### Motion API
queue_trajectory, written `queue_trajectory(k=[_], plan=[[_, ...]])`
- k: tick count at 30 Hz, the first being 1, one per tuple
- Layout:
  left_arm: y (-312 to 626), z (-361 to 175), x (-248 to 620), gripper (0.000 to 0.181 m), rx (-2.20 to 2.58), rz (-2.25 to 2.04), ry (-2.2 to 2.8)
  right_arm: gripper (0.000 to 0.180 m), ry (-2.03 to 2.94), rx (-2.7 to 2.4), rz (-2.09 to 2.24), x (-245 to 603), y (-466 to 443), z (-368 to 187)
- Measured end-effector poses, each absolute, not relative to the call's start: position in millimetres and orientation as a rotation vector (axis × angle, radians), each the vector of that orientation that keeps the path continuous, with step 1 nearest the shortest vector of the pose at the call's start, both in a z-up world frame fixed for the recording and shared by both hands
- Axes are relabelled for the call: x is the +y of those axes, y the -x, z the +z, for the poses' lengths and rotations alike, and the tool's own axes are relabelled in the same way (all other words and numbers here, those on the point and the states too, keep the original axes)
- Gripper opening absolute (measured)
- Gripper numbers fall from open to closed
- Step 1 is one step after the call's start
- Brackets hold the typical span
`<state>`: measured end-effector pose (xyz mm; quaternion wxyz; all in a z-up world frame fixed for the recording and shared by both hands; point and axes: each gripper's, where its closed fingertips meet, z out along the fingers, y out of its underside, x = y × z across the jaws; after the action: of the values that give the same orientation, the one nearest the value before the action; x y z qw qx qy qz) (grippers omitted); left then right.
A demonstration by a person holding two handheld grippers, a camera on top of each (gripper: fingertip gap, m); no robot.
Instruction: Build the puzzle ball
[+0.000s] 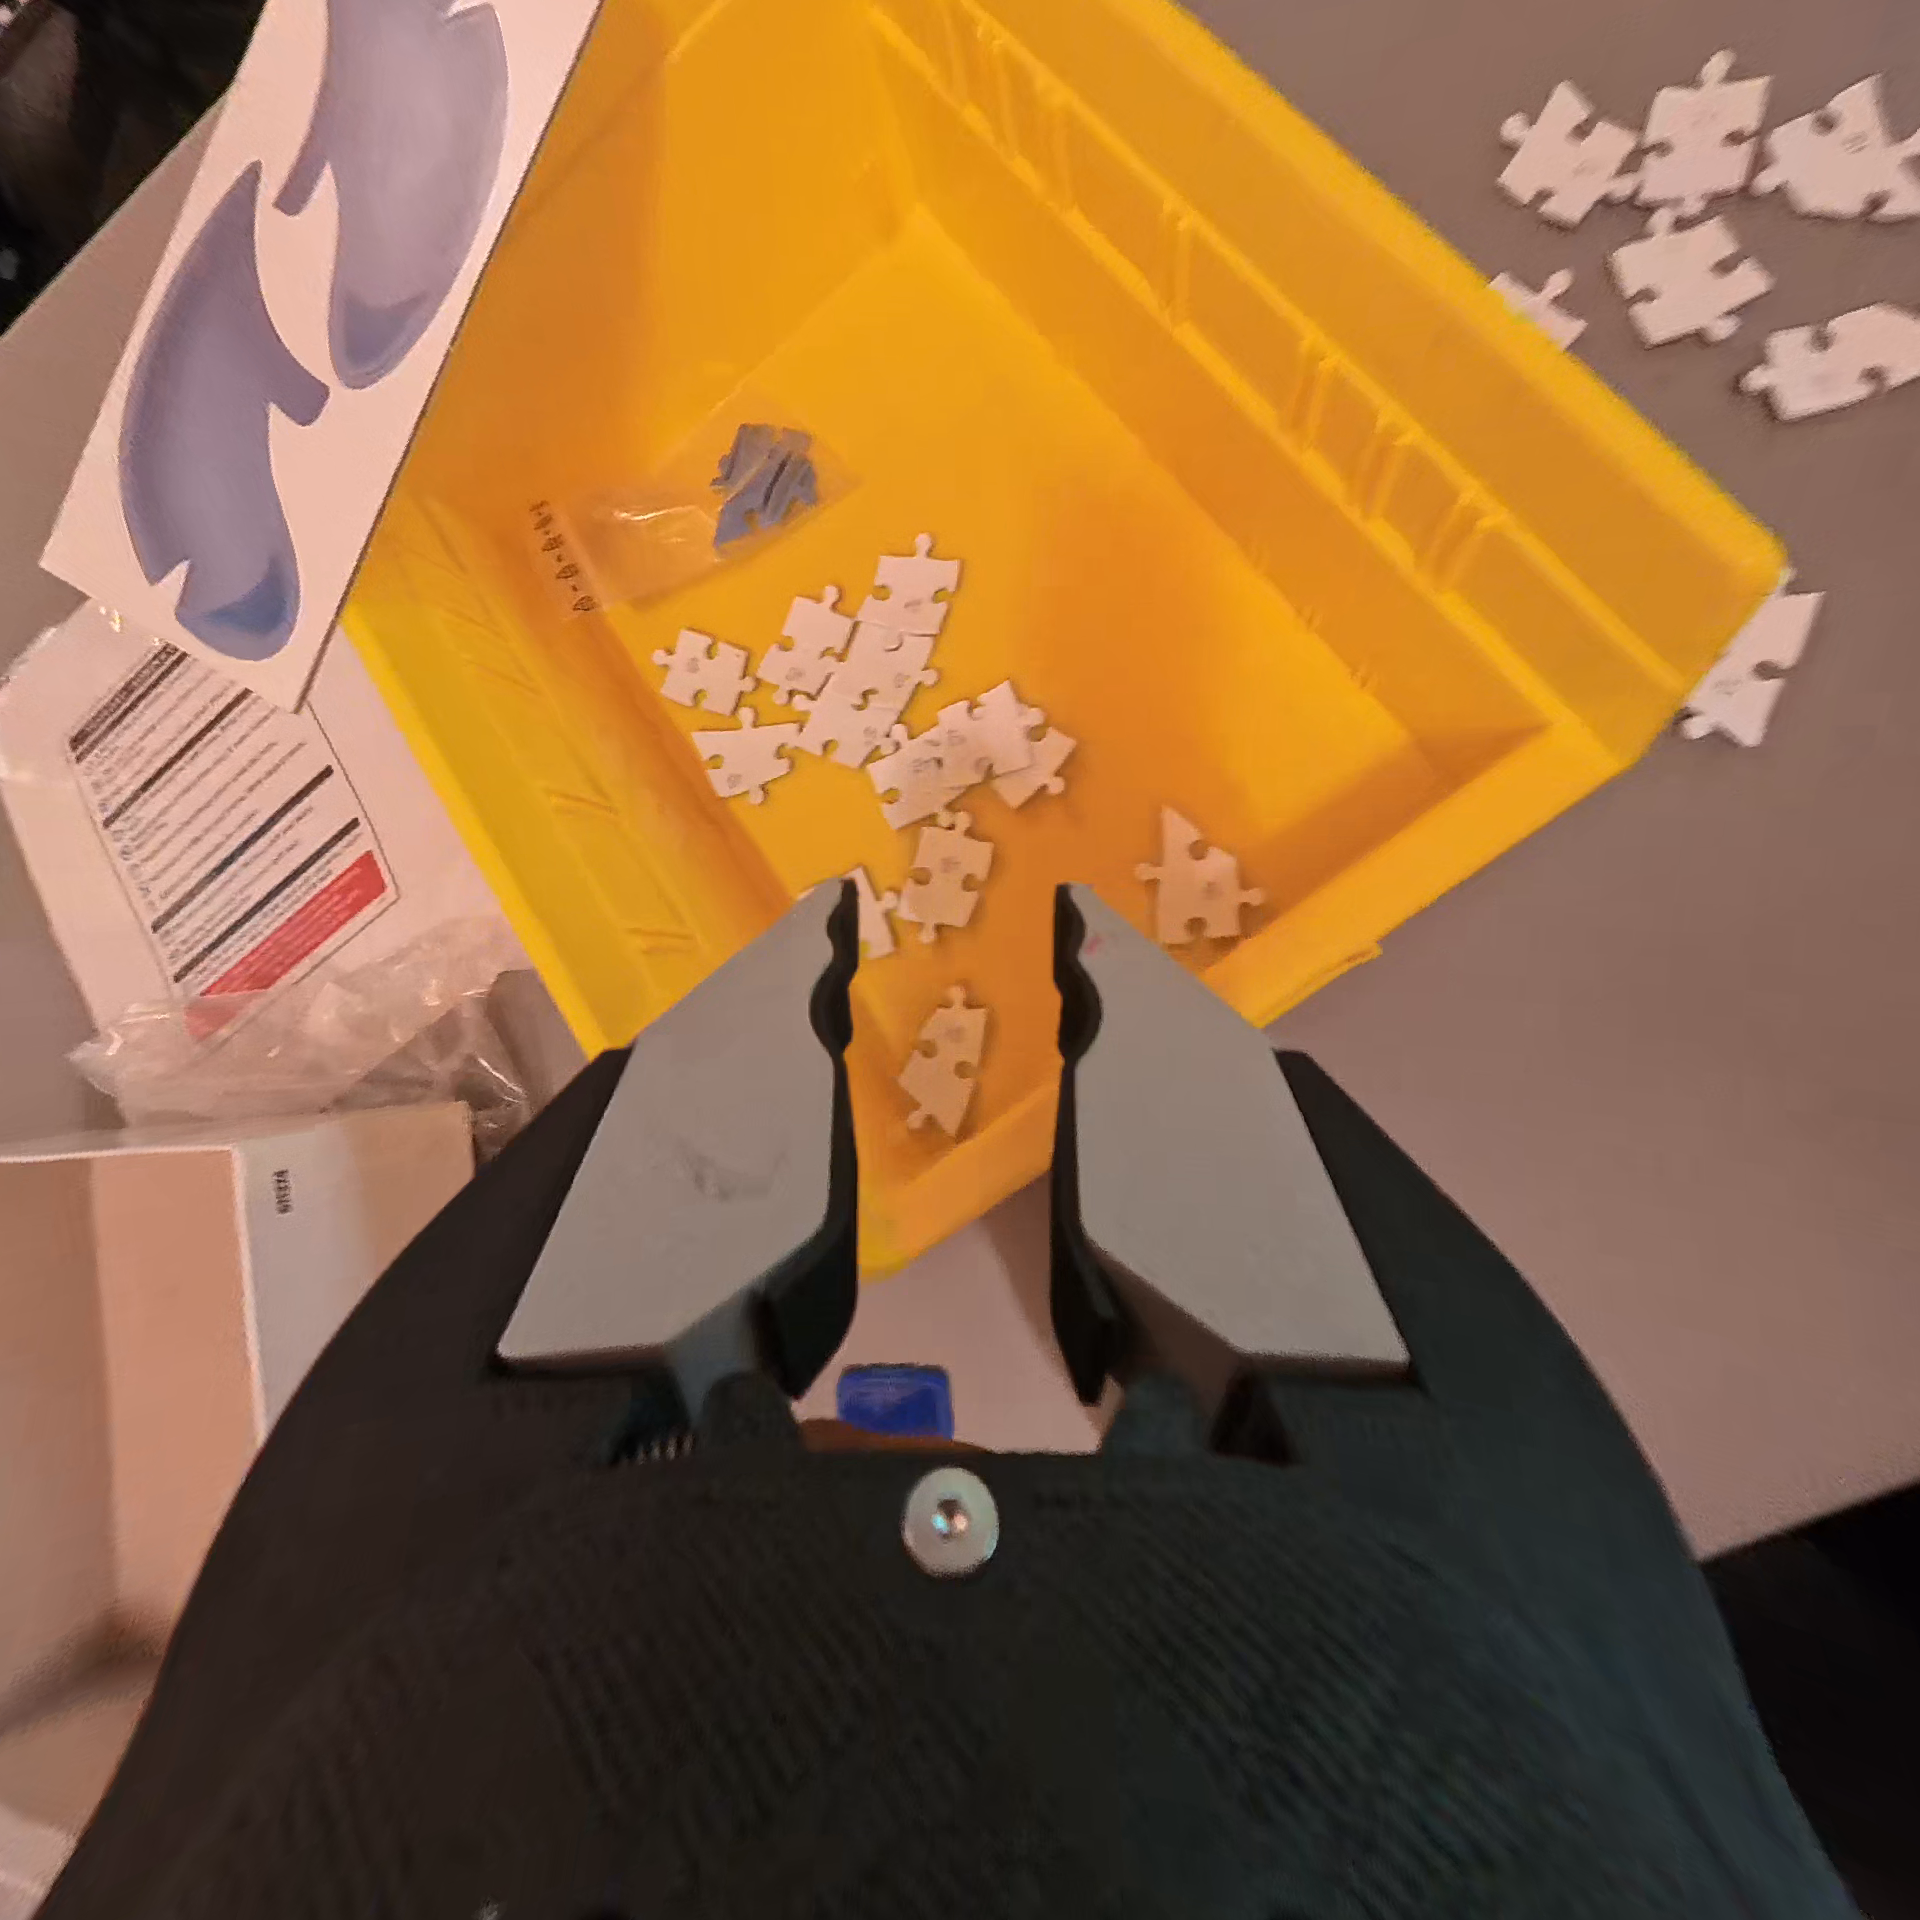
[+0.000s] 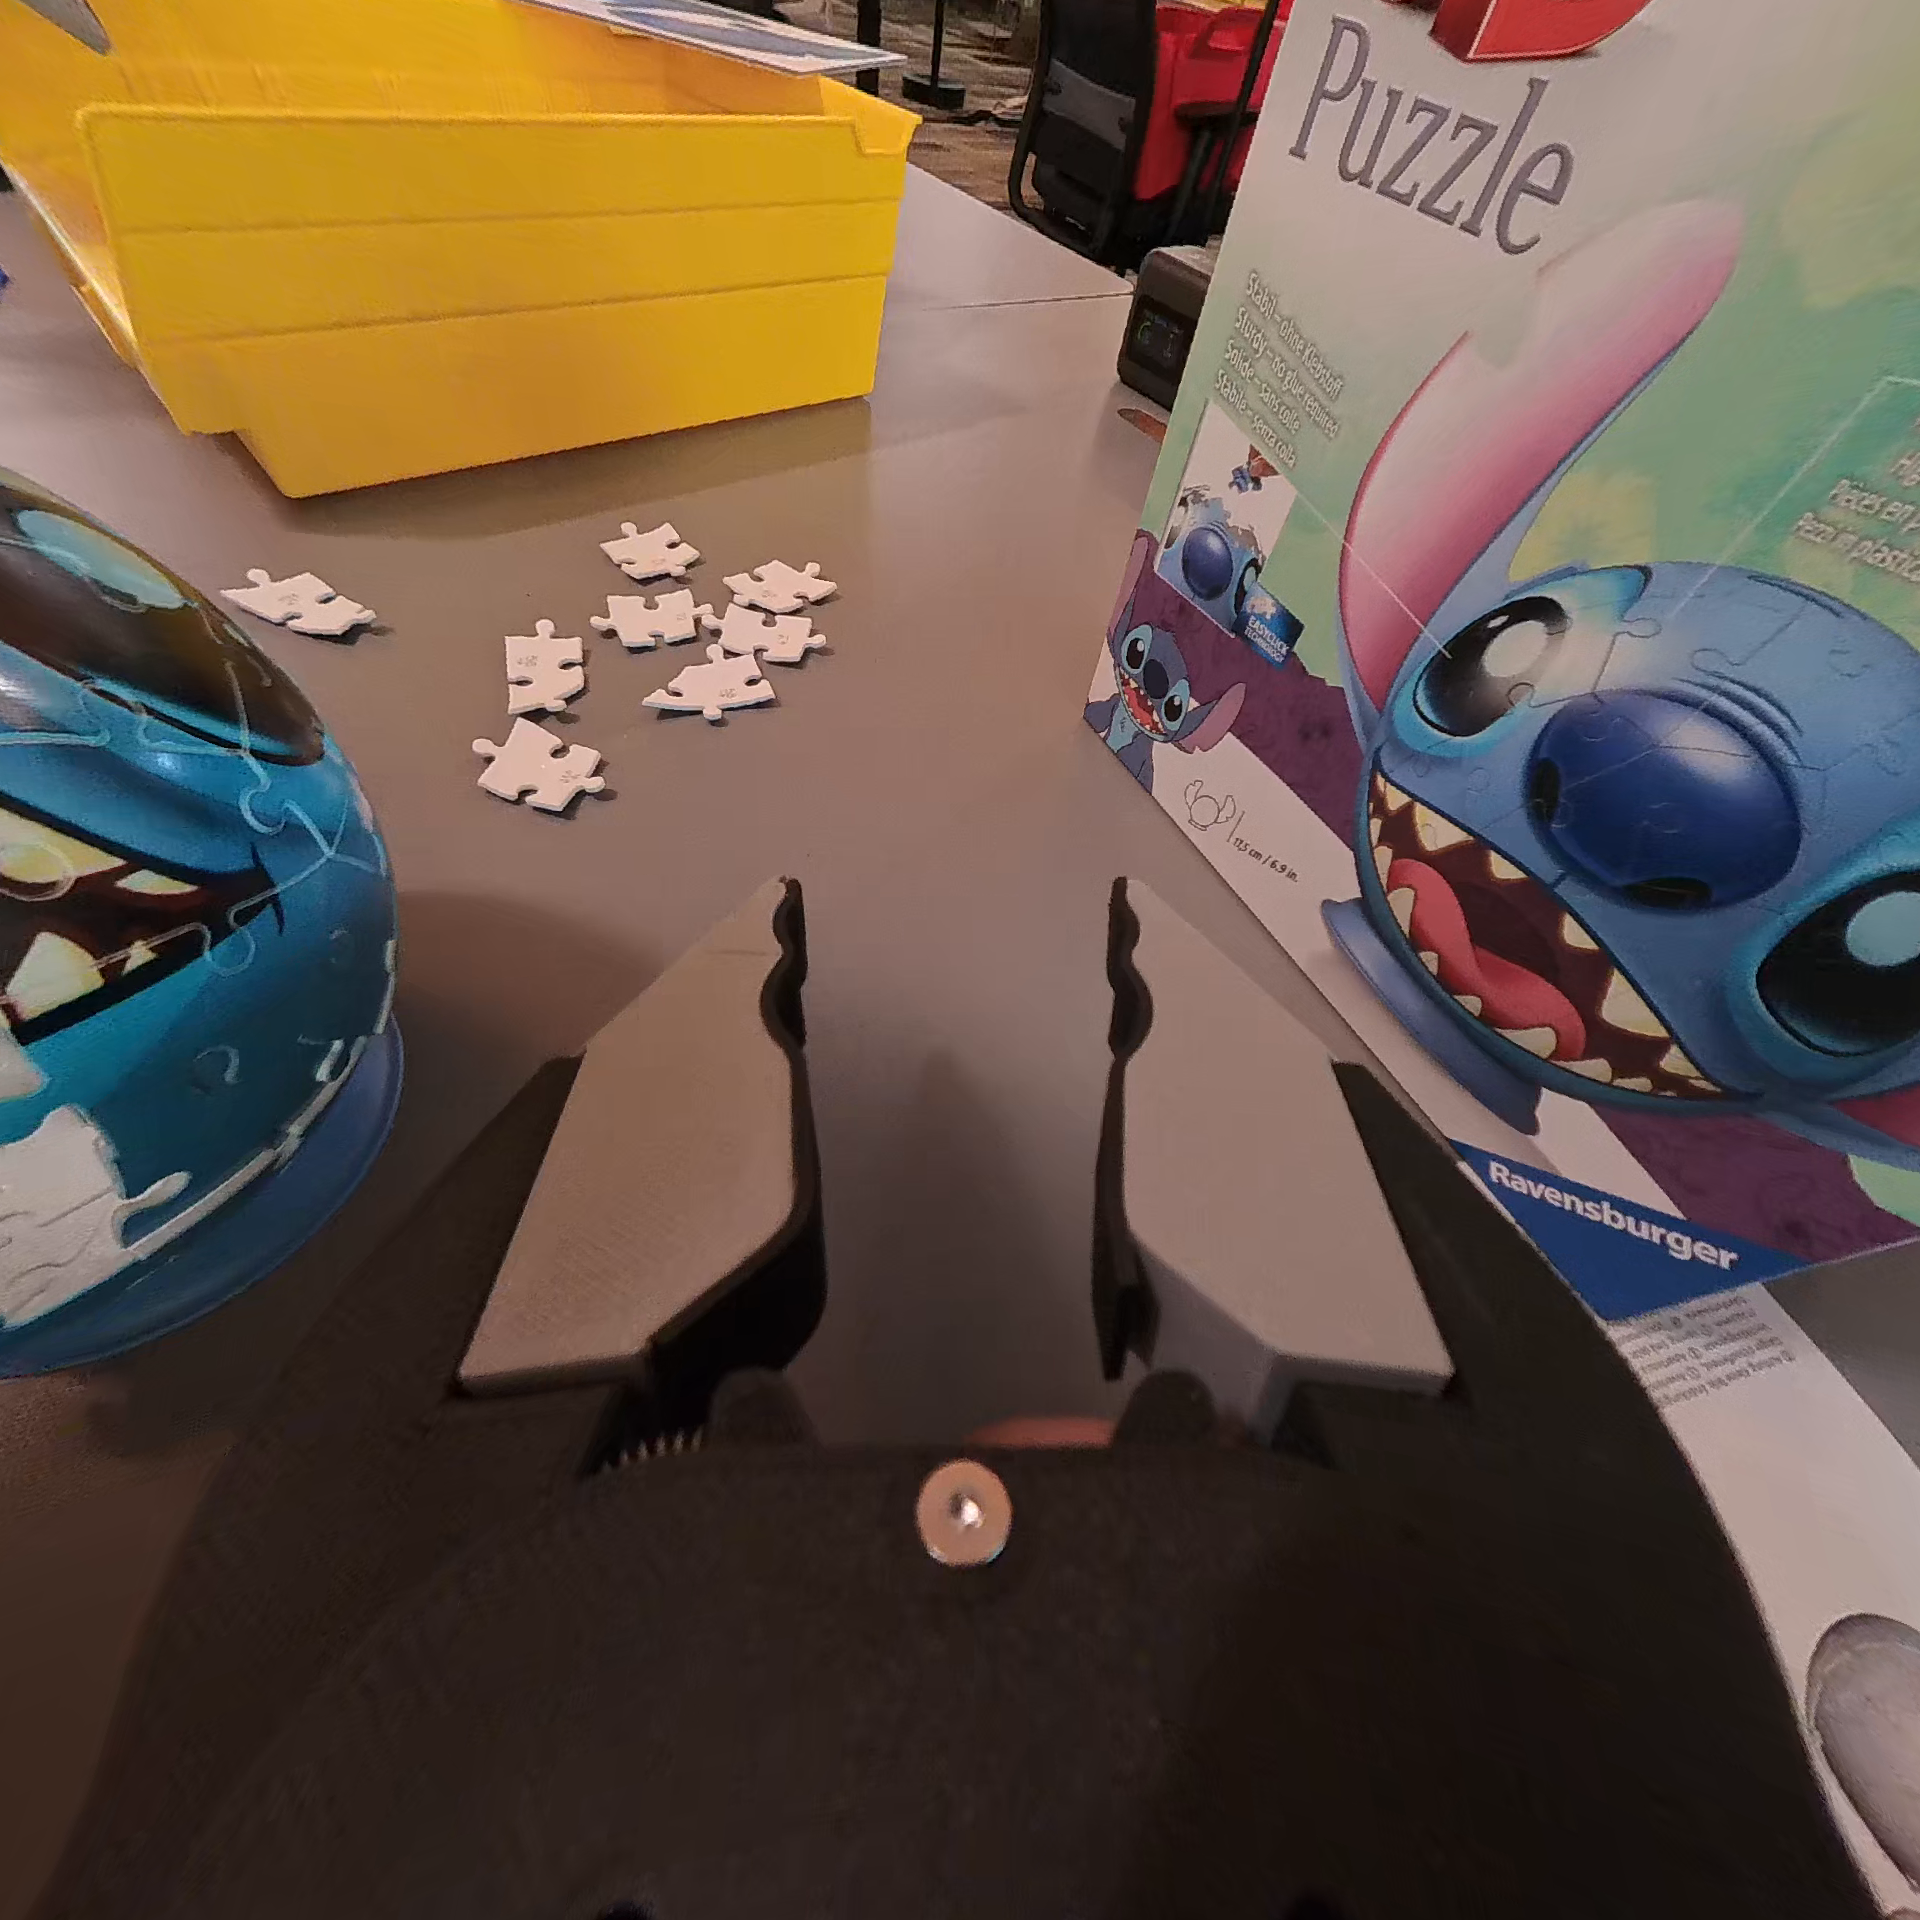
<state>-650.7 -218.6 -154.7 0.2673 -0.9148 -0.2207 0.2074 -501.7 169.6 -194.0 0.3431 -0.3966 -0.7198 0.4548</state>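
Overhead, left gripper [image 1: 954,902] gaping, seemingly above bin [image 1: 1351,436] pieces [image 1: 883,707].

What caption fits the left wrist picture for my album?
Open left gripper hovers over white puzzle pieces lying face-down in the yellow bin.

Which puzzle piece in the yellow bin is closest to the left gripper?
The lone piece between the open left gripper fingers, nearest the bin corner; the others lie farther away.

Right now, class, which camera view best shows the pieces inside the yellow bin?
The left wrist view: it looks down into the bin at the pieces. The right wrist view shows only the bin's outer wall.
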Motion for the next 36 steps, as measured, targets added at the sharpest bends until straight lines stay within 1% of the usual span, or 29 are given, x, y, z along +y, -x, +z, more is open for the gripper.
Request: queue_trajectory(k=[3,6,11,15,22,25,26,27,28,35,36], plan=[[664,-166,-220,0.035,-0.502,0.547,2.577,0.055,1.044,-1.866,1.206,170,503,-193],[677,-176,-210,0.036,-0.36,0.423,2.704,0.053,1.023,-1.861,1.252,168,504,-189],[701,-202,-196,0.039,-0.131,0.352,2.922,0.05,0.984,-1.835,1.252,169,508,-185],[712,-218,-196,0.04,-0.058,0.344,3.004,0.051,0.997,-1.834,1.24,171,510,-186],[704,-235,-187,0.043,0.185,0.252,3.075,0.051,0.991,-1.794,1.277,173,507,-179],[704,-249,-183,0.04,0.246,0.183,3.097,0.051,1.013,-1.792,1.298,175,508,-179],[699,-250,-177,0.029,0.233,0.101,3.07,0.051,1.021,-1.791,1.303,175,508,-179],[697,-250,-173,0.029,0.212,0.067,3.046,0.051,1.029,-1.788,1.306,176,509,-179],[694,-250,-171,0.022,0.209,0.035,3.039,0.051,1.035,-1.785,1.31,177,509,-179],[689,-248,-168,0.017,0.282,0.153,3.032,0.049,1.02,-1.807,1.327,174,510,-180],[689,-245,-166,0.011,0.275,0.164,3.022,0.05,1.023,-1.808,1.326,174,510,-180]])
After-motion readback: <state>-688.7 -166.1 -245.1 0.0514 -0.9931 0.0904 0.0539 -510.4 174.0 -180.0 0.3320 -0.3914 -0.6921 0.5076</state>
